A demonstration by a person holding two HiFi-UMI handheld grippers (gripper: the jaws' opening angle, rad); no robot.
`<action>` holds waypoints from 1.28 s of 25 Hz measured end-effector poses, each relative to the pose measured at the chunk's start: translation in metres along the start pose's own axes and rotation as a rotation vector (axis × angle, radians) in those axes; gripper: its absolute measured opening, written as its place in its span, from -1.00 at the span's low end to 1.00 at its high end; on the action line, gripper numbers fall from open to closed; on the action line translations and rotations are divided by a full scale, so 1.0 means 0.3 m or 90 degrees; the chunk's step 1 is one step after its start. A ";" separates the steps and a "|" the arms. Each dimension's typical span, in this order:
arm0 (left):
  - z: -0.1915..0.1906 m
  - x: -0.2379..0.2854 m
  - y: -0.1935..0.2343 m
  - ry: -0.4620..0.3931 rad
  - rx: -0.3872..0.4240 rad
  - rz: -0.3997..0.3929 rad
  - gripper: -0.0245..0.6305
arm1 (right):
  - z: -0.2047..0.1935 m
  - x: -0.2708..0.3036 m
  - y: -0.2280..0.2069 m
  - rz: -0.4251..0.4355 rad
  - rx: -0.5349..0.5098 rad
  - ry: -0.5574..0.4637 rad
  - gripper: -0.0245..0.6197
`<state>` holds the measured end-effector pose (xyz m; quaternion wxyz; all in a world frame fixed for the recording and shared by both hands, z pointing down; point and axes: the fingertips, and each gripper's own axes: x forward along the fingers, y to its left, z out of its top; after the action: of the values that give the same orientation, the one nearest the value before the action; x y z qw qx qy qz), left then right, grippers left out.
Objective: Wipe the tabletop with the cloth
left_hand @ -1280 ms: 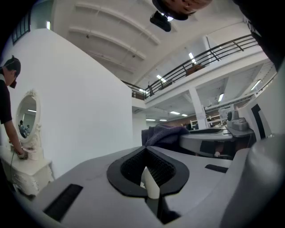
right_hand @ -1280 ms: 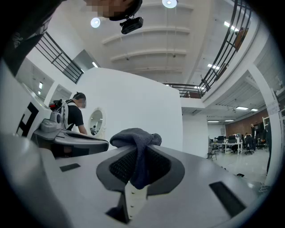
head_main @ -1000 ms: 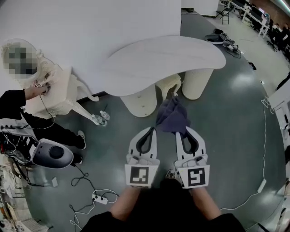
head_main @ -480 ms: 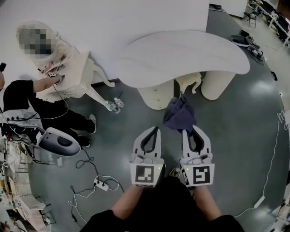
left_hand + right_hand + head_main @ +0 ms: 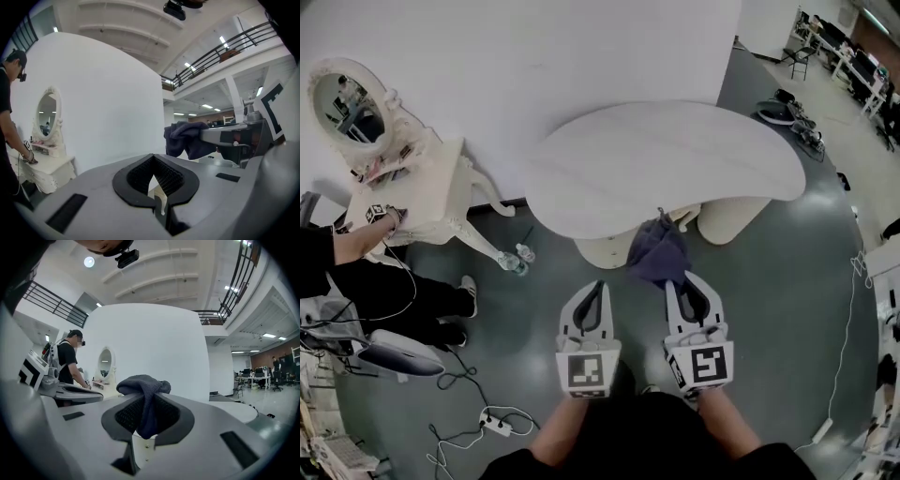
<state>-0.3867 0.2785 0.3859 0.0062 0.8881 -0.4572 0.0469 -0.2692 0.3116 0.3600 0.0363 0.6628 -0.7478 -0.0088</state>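
Dark grey-blue crumpled cloth is sitting pinched in the right claw, which is clenching on it, with one bunch bulging above the pads and a fold hanging below. Just beside it, the left claw is riding along closed on nothing.

Over the last second both claws have been advancing. The cloth, which was dangling over the grey floor short of the furniture, is now reaching the near edge of the white kidney-shaped table in the head view. Whether it is touching that edge is not clear, and it is not yet lying on the top.

No wiping is happening yet. The approach is probably finishing, and the next move is likely calling for lifting the cloth over the near edge and pressing it down.
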 end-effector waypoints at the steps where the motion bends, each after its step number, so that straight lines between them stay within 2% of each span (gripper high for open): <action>1: -0.009 0.020 0.032 0.006 -0.005 0.003 -0.91 | -0.004 0.040 0.008 0.002 -0.004 0.007 -0.80; 6: -0.073 0.097 0.170 0.054 -0.009 0.006 -0.91 | -0.019 0.234 0.090 0.038 -0.053 0.033 -0.80; 11: -0.115 0.127 0.348 0.062 -0.036 0.054 -0.91 | -0.070 0.371 0.200 0.097 -0.083 0.068 -0.80; 14: -0.157 0.132 0.437 0.086 -0.040 0.085 -0.91 | -0.125 0.458 0.248 0.140 -0.096 0.104 -0.80; 19: -0.224 0.166 0.536 0.121 -0.046 0.141 -0.91 | -0.202 0.601 0.292 0.195 -0.055 0.144 -0.80; 22: -0.259 0.233 0.582 0.143 -0.045 0.164 -0.91 | -0.288 0.714 0.290 0.224 -0.037 0.193 -0.80; 26: -0.278 0.349 0.655 0.165 -0.077 0.183 -0.91 | -0.372 0.871 0.325 0.293 -0.039 0.235 -0.80; 28: -0.258 0.392 0.677 0.170 -0.072 0.203 -0.91 | -0.410 0.923 0.340 0.331 -0.041 0.253 -0.80; 32: -0.264 0.438 0.695 0.192 -0.081 0.253 -0.91 | -0.570 0.989 0.362 0.390 -0.044 0.337 -0.80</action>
<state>-0.4865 0.0549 0.4697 0.1205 0.7616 -0.6188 0.1500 -0.4008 0.0364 0.5500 0.2509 0.3873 -0.8747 0.1478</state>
